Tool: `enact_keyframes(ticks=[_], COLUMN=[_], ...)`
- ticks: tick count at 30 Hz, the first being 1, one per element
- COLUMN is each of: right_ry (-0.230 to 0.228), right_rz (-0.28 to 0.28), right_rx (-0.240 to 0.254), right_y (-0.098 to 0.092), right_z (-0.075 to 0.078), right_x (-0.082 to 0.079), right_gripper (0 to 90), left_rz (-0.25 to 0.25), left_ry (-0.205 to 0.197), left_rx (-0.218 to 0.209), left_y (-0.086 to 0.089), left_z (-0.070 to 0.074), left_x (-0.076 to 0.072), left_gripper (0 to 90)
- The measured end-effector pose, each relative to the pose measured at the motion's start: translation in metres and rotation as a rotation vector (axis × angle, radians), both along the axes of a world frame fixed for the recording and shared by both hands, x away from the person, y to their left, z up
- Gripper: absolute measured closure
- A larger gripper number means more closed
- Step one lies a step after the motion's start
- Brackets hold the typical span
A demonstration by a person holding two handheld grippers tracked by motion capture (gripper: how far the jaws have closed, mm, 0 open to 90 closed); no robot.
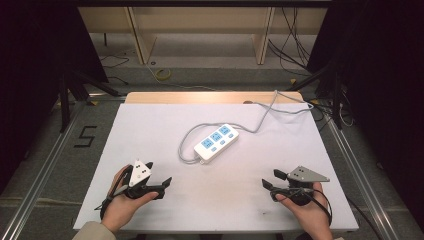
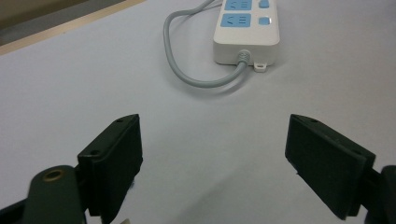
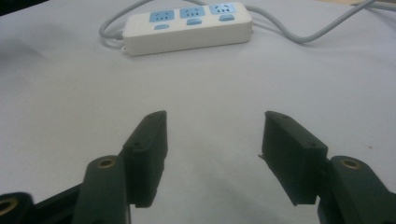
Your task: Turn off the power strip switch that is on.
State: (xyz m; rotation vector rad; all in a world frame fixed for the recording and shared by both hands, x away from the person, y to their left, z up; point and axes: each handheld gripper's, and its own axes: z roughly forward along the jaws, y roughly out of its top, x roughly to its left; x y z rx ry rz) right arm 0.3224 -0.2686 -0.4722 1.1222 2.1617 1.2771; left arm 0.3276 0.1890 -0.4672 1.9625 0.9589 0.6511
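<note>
Two black two-jaw grippers, left gripper [image 1: 162, 184] and right gripper [image 1: 270, 181], were held with jaws spread and empty near the table's front edge, facing a white three-socket power strip [image 1: 216, 143] at centre, which would best be approached squarely across its narrow width.

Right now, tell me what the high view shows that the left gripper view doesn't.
High view alone: both hands, the left gripper and right gripper near the table's front edge, the whole power strip with its three blue sockets, the cable running off the far right edge, and the floor marked 5.

Left gripper view alone: a close look at its own open black fingers.

Both: the strip's cable end, its looped grey cable, and the white table.
</note>
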Motion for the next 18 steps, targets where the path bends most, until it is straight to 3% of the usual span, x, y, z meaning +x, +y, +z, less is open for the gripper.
enact_keyframes(ticks=[5,9,13,18], right_ry=[0.007,-0.007,0.015,0.025], right_rz=[0.002,0.005,0.008,0.022], right_rx=[-0.025,-0.063,-0.097,-0.118], right_y=[0.0008,0.0015,0.0021,0.0062], right_z=[-0.0004,0.0021,0.0031,0.0048], right_x=[0.0002,-0.0017,-0.0022,-0.0013], right_gripper=[54.6,73.8,89.3,90.0], left_rz=[0.004,0.007,0.01,0.009], left_ry=[0.0,0.001,0.003,0.001], left_rx=[0.009,0.02,0.021,0.027], left_y=[0.0007,0.0013,0.0005,0.0001], left_z=[-0.0005,-0.0007,-0.0014,-0.0013], left_x=[-0.0001,-0.0003,0.0002,0.0008], left_gripper=[19.0,19.2,19.5,19.6])
